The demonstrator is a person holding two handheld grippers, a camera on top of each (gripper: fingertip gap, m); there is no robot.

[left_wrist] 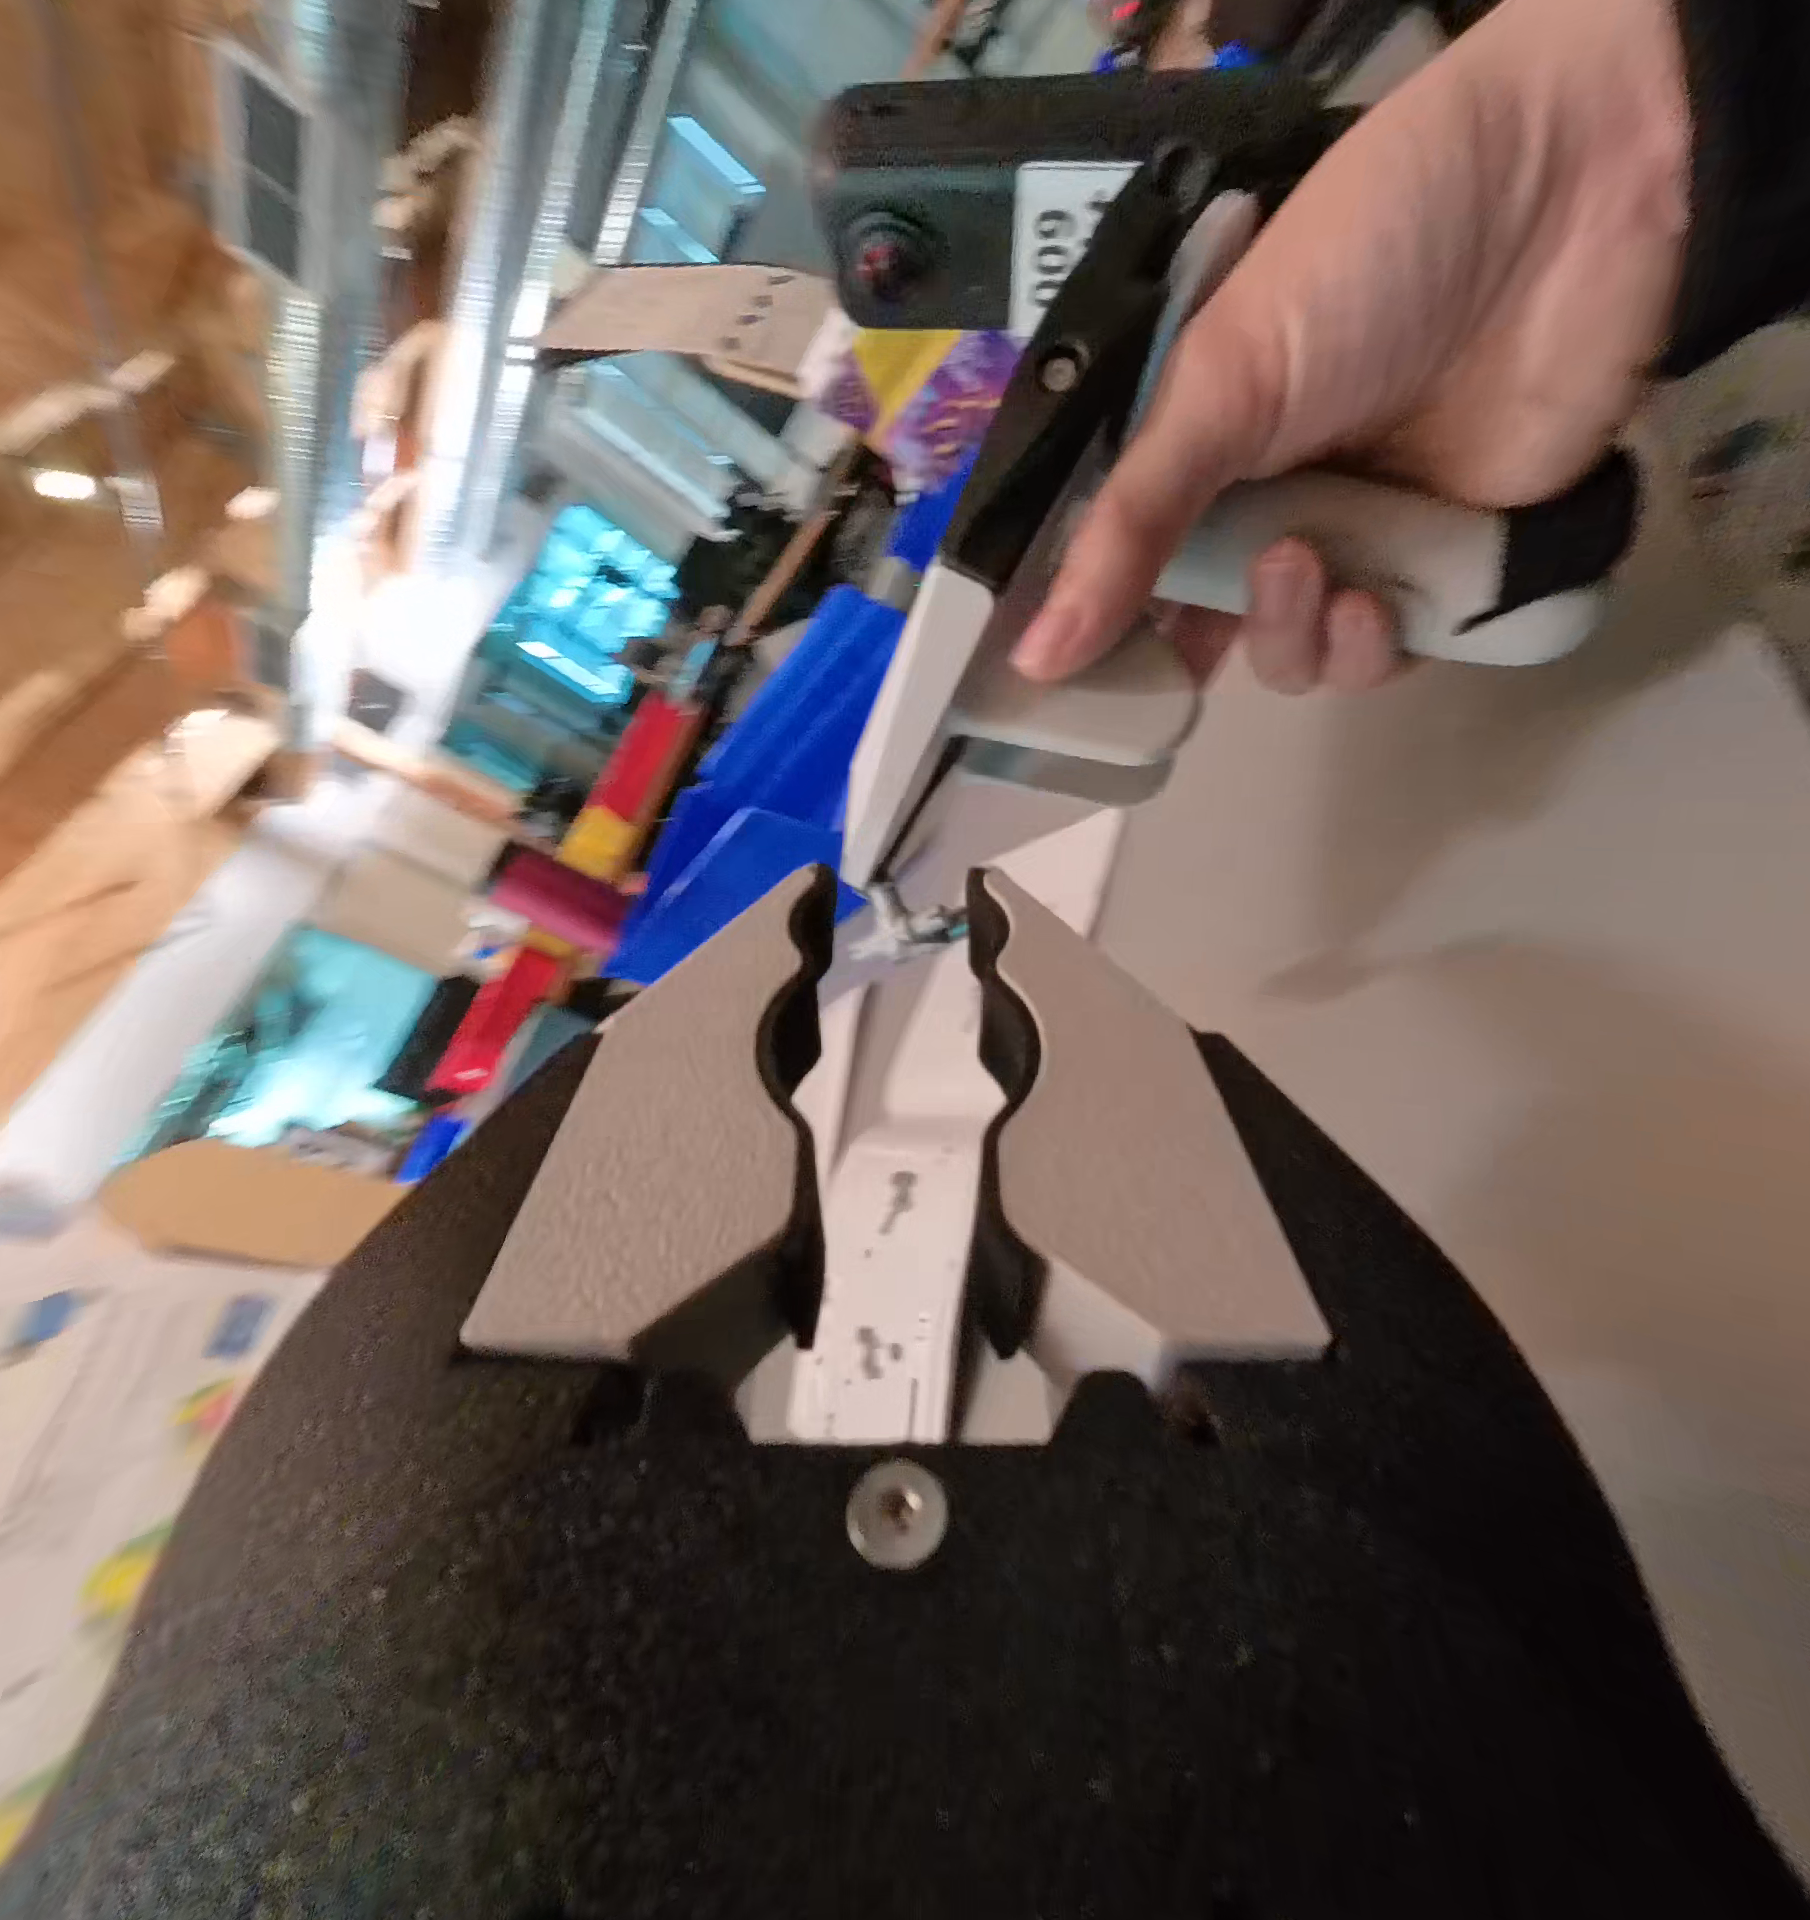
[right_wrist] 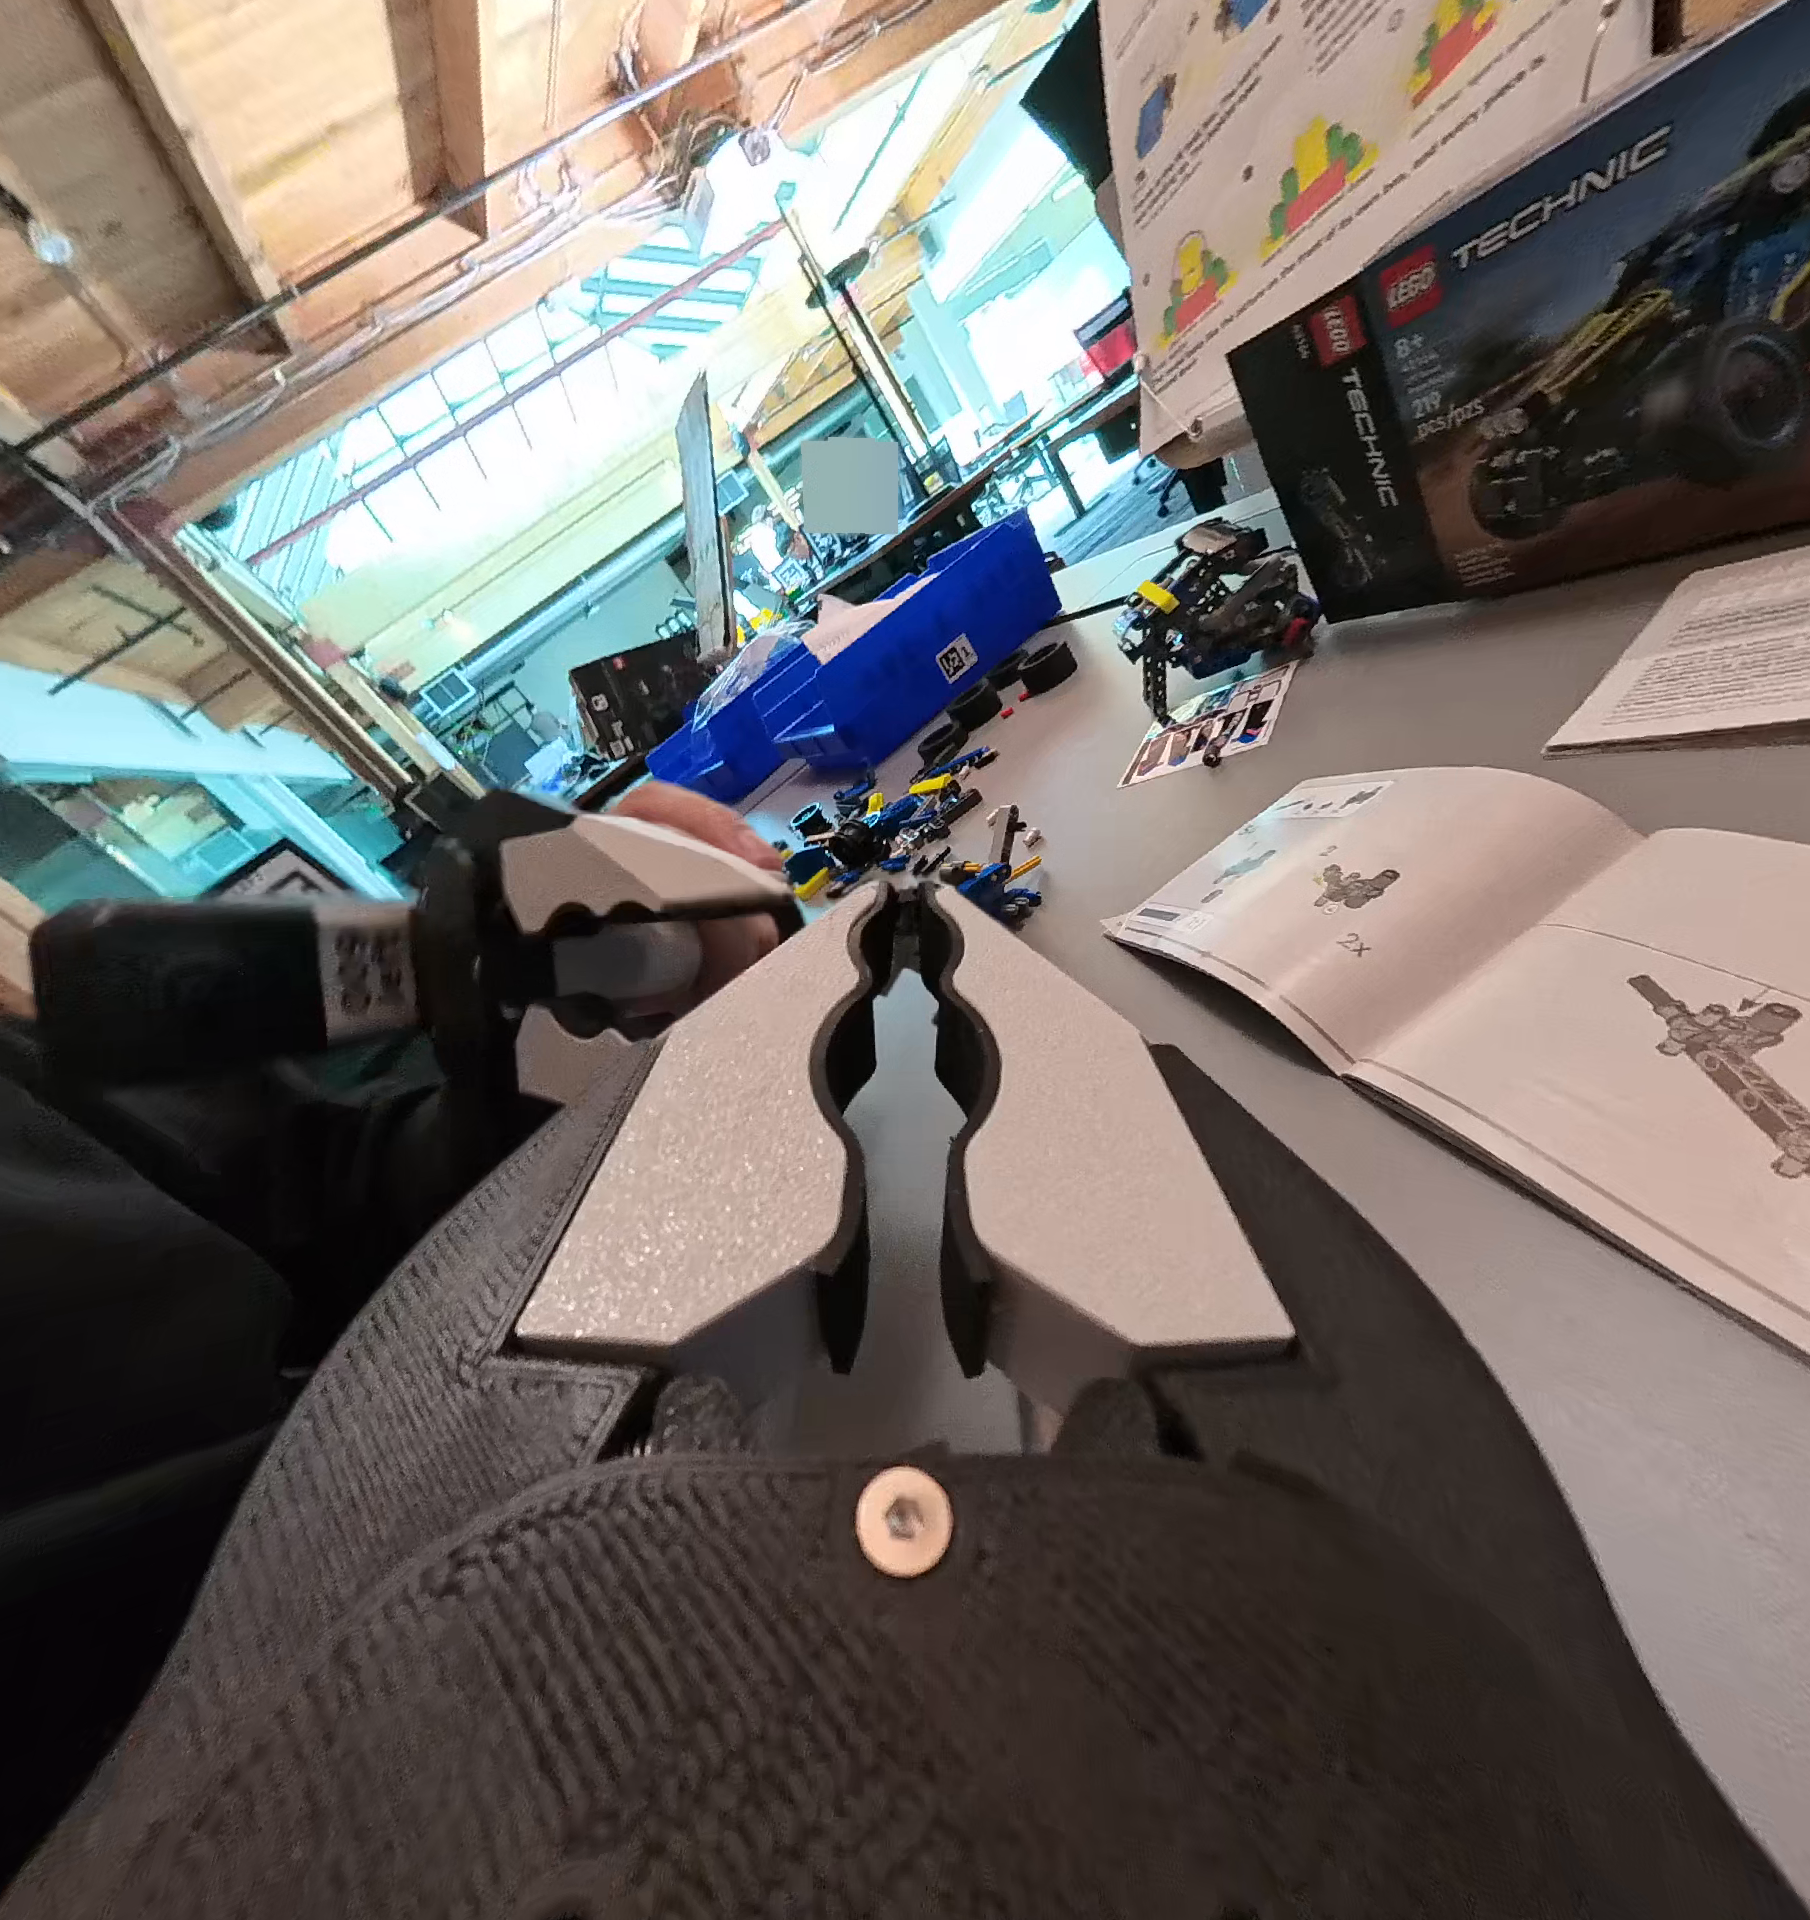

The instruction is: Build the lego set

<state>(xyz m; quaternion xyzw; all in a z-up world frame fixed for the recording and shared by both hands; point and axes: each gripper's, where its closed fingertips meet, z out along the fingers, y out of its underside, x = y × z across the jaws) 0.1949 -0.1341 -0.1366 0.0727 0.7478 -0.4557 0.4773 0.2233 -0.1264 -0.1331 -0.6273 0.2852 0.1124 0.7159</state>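
The right claw (right_wrist: 911,902) points across the grey tabletop (right_wrist: 1400,1558), its tips pinched on a small dark lego piece (right_wrist: 914,914) whose kind is too small to tell; in the left wrist view the same claw (left_wrist: 906,920) comes in from 12 o'clock, gripped by a hand (left_wrist: 1400,343), with a small pale piece (left_wrist: 906,925) between its tips. The left claw (left_wrist: 901,914) stands spread, its tips on either side of that pale piece and not touching it; in the right wrist view it shows at 9 o'clock (right_wrist: 766,904), and a thin black axle (right_wrist: 714,910) lies along its fingers, though whether it grips the axle cannot be told. Just beyond the right claw's tips, toward 12 o'clock, lies a scatter of loose lego parts (right_wrist: 901,821) in blue, black and yellow. Farther off are black wheels (right_wrist: 1046,665) and blue bins (right_wrist: 880,655). At 1 o'clock a partly built lego model (right_wrist: 1213,603) stands beside a sticker sheet (right_wrist: 1207,717), and behind it the set's box (right_wrist: 1607,343). An open instruction booklet (right_wrist: 1503,997) lies at 3 o'clock, with another printed sheet (right_wrist: 1732,655) above it
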